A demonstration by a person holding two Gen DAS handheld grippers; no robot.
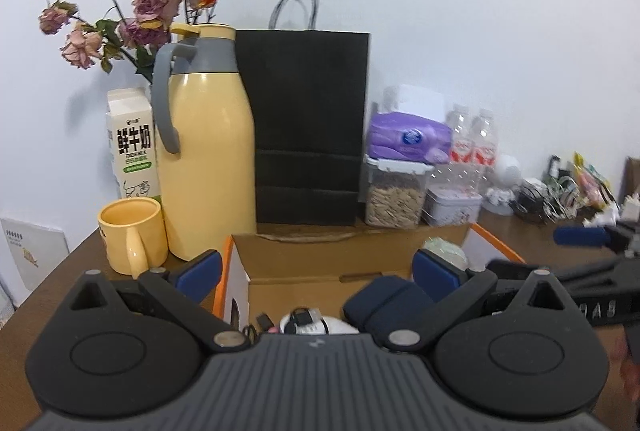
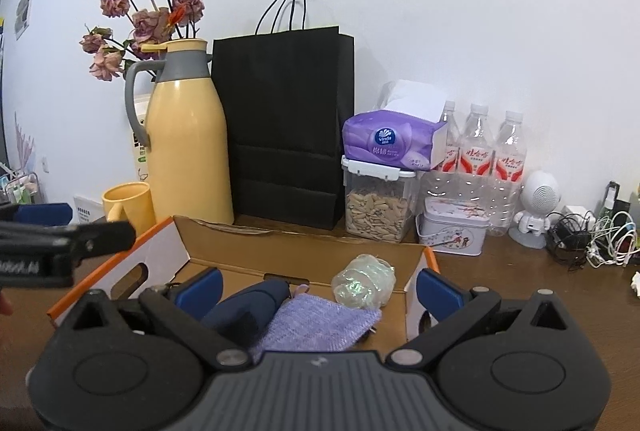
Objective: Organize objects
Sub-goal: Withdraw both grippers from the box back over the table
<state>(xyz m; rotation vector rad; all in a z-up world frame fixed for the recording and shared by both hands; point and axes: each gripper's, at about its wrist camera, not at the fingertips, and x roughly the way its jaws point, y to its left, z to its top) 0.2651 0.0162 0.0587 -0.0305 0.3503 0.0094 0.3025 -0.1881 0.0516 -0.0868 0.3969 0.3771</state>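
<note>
An open cardboard box [image 1: 320, 251] [image 2: 280, 251] with orange edges stands on the brown table in front of both grippers. It holds a dark blue pouch [image 2: 248, 305] [image 1: 384, 305], a lilac cloth [image 2: 316, 323], a clear wrapped bundle [image 2: 364, 283] [image 1: 446, 247] and a white item with a black cable [image 1: 316, 323]. My left gripper [image 1: 320, 269] hovers open over the box's left half, nothing between its pads. Over the right half my right gripper [image 2: 319, 291] stands wide open, touching nothing. At the right edge of the left wrist view, one of the right gripper's pads [image 1: 582, 237] shows.
Behind the box stand a yellow thermos jug [image 1: 208, 159], a yellow mug [image 1: 132, 235], a milk carton [image 1: 130, 147] and a black paper bag [image 2: 284, 127]. To the right are a tissue pack [image 2: 392, 143] on a seed container [image 2: 378, 207], a tin [image 2: 452, 231], water bottles [image 2: 478, 151], a white robot figure [image 2: 538, 207] and tangled cables [image 2: 592, 235].
</note>
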